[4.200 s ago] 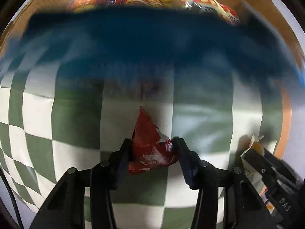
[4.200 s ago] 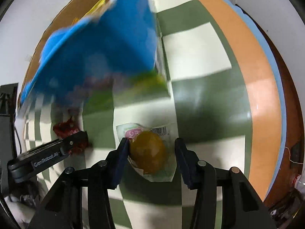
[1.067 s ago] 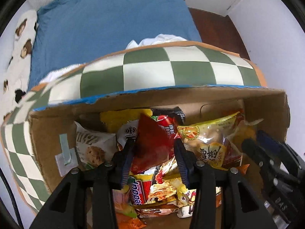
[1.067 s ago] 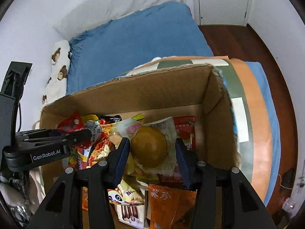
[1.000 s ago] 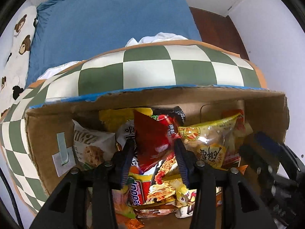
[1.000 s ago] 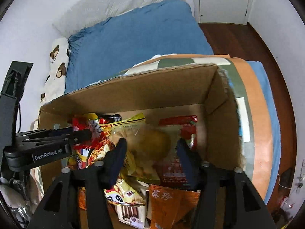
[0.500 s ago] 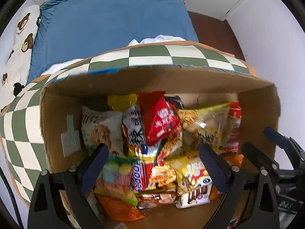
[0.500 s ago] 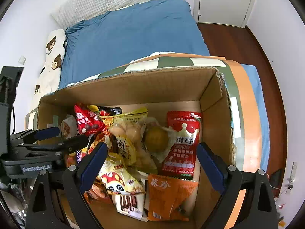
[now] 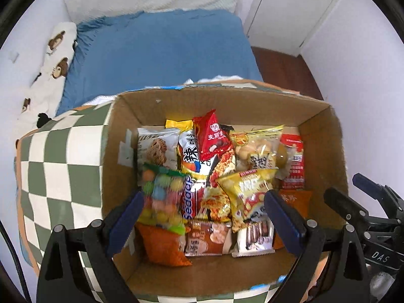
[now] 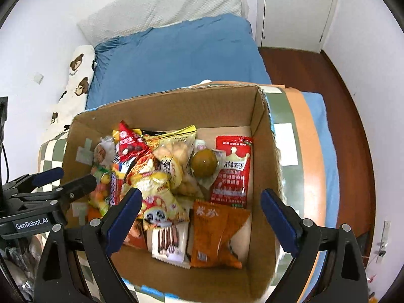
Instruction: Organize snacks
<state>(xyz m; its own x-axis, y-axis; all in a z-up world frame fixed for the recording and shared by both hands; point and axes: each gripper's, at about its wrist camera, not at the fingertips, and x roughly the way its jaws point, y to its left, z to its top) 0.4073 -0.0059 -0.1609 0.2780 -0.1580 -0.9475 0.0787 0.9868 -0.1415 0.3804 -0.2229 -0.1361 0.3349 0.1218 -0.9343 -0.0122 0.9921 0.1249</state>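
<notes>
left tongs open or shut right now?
Open. The left tongs stand spread wide above the box, nothing between the fingers; the red snack lies inside.

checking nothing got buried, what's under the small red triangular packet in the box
The red triangular packet lies on a white and blue packet and an orange noodle bag inside the cardboard box. Anything deeper is covered.

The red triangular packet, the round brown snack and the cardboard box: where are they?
red triangular packet [image 9: 213, 136], left wrist view, its front.
round brown snack [image 10: 204, 163], right wrist view, its middle.
cardboard box [image 10: 262, 136], right wrist view, right inner wall.
</notes>
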